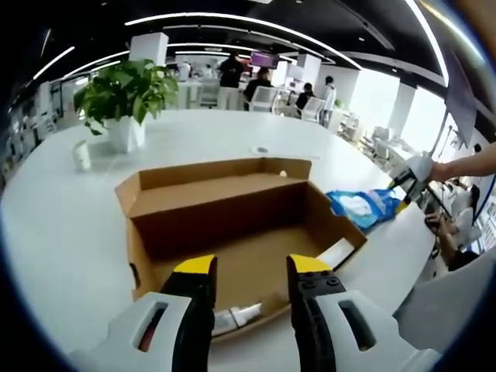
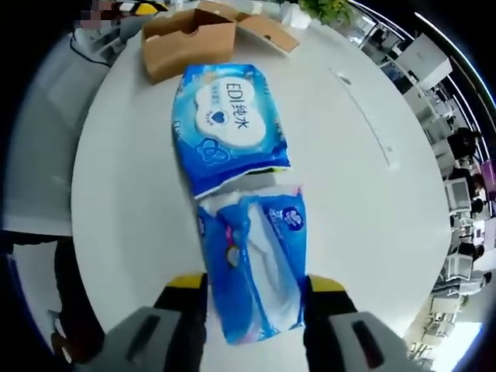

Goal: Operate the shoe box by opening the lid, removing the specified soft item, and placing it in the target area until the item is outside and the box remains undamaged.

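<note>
Left gripper (image 1: 252, 279) released, low centre over open shoe box (image 1: 232, 221); right gripper (image 2: 256, 298) grasping tissue pack (image 2: 256, 267), wipes pack (image 2: 229, 120) above it.

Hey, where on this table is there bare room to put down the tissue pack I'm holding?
Bare white table lies open on either side of the wet wipes pack, and between the shoe box and the potted plant. It is crowded straight ahead of the right hand-held gripper, where the tissue pack meets the wipes.
</note>
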The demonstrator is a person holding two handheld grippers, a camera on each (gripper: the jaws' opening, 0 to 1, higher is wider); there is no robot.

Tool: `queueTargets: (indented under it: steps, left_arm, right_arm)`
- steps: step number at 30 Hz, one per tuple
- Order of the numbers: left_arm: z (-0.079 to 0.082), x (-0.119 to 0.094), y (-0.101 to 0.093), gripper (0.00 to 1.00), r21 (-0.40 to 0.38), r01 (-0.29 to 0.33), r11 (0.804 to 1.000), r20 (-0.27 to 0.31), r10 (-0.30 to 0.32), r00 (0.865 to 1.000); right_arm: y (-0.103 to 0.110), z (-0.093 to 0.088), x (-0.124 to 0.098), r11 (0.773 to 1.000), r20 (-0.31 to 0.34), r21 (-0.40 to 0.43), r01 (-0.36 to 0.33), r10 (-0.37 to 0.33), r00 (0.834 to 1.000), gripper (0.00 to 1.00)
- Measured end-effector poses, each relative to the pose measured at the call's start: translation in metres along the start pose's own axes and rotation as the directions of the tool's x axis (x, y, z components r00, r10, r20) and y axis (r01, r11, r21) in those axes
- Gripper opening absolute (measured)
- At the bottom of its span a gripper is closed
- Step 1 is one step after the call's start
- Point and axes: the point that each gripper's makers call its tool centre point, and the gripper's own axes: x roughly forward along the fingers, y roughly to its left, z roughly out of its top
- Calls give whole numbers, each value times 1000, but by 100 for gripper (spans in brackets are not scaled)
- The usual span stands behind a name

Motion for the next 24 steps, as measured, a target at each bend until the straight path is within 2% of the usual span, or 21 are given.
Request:
queueTargets:
  steps: [4, 10, 16, 20, 24]
  left_arm:
    - [2, 0, -1, 36, -2, 6, 1000, 8, -6, 1000]
    - [6, -2, -2, 36, 0, 8, 1000, 20, -8, 1000]
    - [9, -3, -8, 36, 11, 22, 1000, 29, -22, 999]
    - [10, -3, -9, 36, 10, 29, 1000, 34, -29, 999]
    - [11, -3, -12, 36, 12, 37, 999, 36, -37, 999]
  right_arm:
    - [1, -2, -7, 1000, 11, 30, 8, -9, 1000, 48]
    - [2, -3, -17, 992, 37, 124, 17, -22, 999, 50]
    - [-1, 4, -28, 977, 92, 208, 40, -60, 994, 50]
    - [3, 12, -35, 952, 135, 303, 27, -71, 988, 52]
    - [3, 24, -44, 918, 205, 397, 22, -112, 972, 53]
